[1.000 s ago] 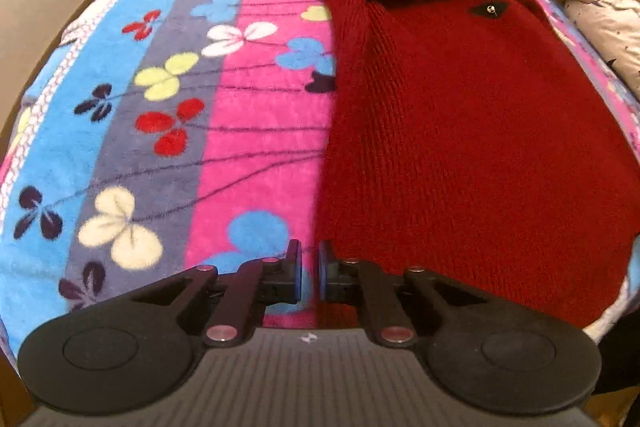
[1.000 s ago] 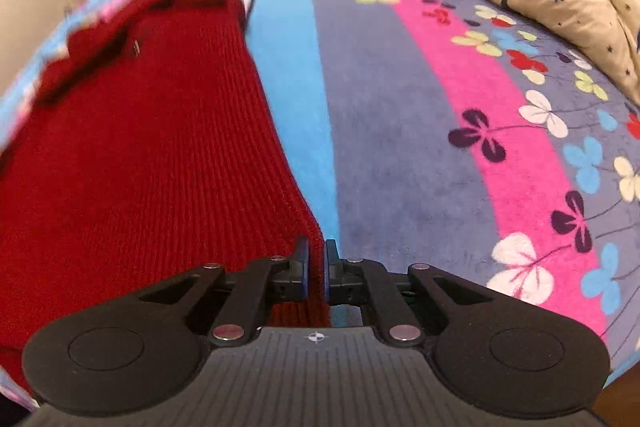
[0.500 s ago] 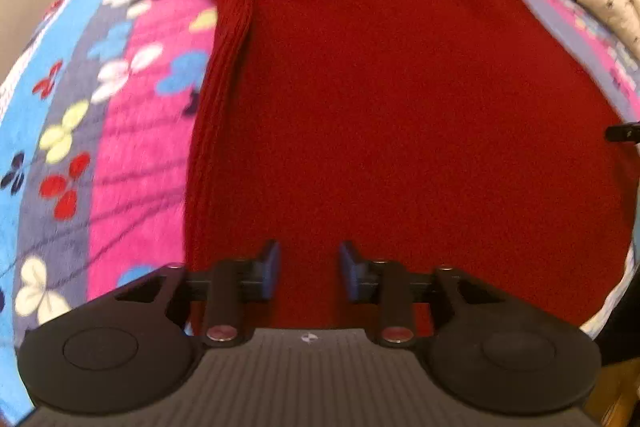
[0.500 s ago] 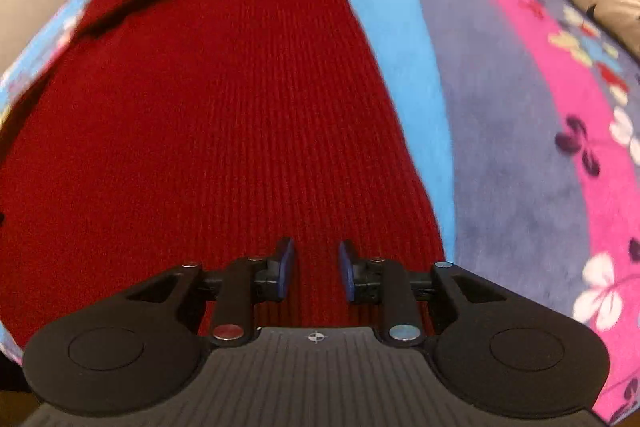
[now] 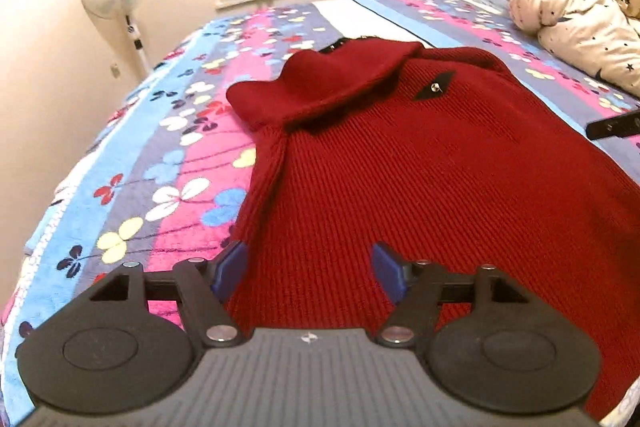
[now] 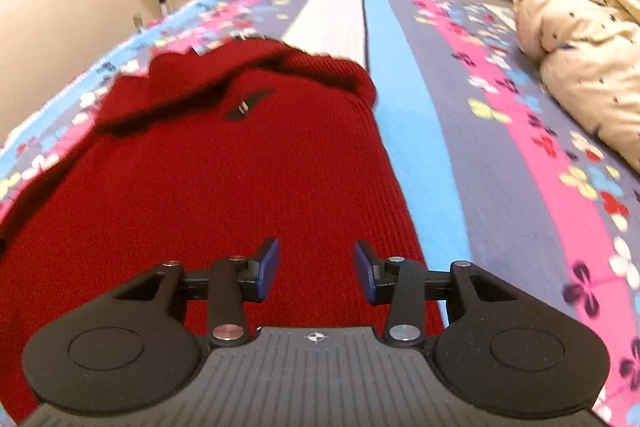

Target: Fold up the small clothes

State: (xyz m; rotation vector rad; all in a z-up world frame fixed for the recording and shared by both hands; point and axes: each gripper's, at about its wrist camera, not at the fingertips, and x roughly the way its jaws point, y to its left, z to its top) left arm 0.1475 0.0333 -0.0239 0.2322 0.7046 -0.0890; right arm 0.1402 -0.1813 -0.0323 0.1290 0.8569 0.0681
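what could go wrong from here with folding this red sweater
The red sweater lies near the bed's front edge, so a careless pull might drag its hem off the blanket. Both the left tongs and right tongs are open and empty; closing on the thick knit may catch only the top layer. The already folded sleeve could flop open.

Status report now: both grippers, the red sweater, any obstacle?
Left gripper open, empty, over sweater's near edge. Right gripper open, empty. Red sweater flat on bedspread, collar folded down. Nothing on sweater; quilt lies apart.
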